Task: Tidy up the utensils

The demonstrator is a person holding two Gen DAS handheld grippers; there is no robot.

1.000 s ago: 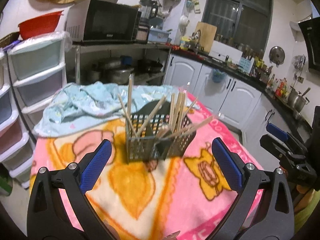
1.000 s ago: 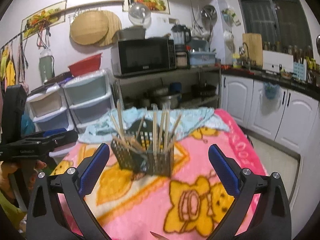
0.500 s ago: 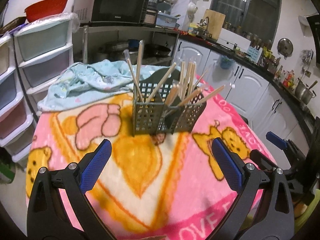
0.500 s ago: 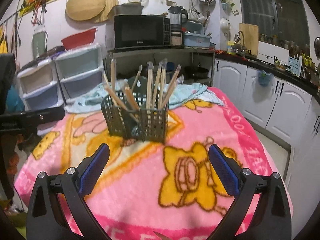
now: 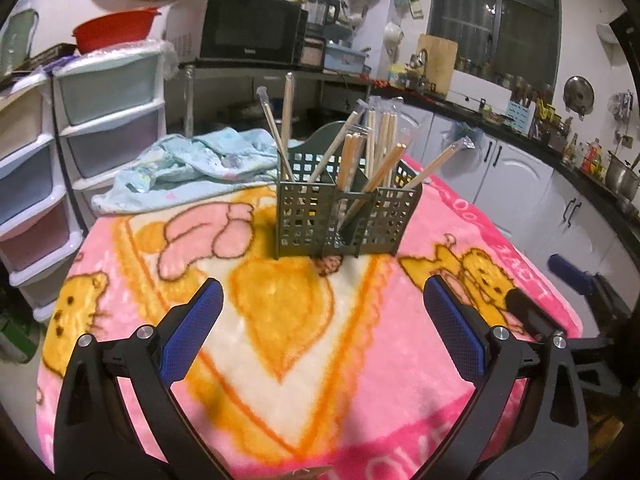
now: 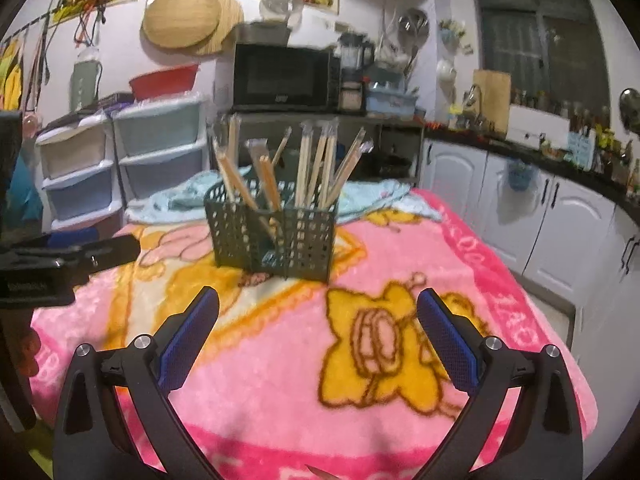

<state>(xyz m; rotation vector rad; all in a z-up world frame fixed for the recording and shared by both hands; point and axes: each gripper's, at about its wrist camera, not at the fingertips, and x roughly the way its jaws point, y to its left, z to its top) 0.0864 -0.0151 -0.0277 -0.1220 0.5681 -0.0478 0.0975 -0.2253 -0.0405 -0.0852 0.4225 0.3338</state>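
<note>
A dark green slotted utensil basket (image 5: 344, 216) stands upright on the pink cartoon blanket (image 5: 280, 340), with several wooden chopsticks (image 5: 352, 156) leaning in its compartments. It also shows in the right wrist view (image 6: 276, 236) with the chopsticks (image 6: 316, 168). My left gripper (image 5: 324, 332) is open and empty, held above the blanket's near part, well short of the basket. My right gripper (image 6: 318, 332) is open and empty, also short of the basket. The left gripper shows at the right view's left edge (image 6: 60, 260).
A light blue cloth (image 5: 192, 164) lies crumpled behind the basket. Plastic drawer towers (image 5: 80, 152) stand left of the table. A microwave (image 5: 248, 28) sits on a shelf behind. White cabinets (image 6: 540, 216) and a counter run along the right. The blanket's edges drop off near both grippers.
Both grippers have pulled back and risen from the basket, which now looks smaller and farther. More of the blanket shows in front. Both stay open and empty.
</note>
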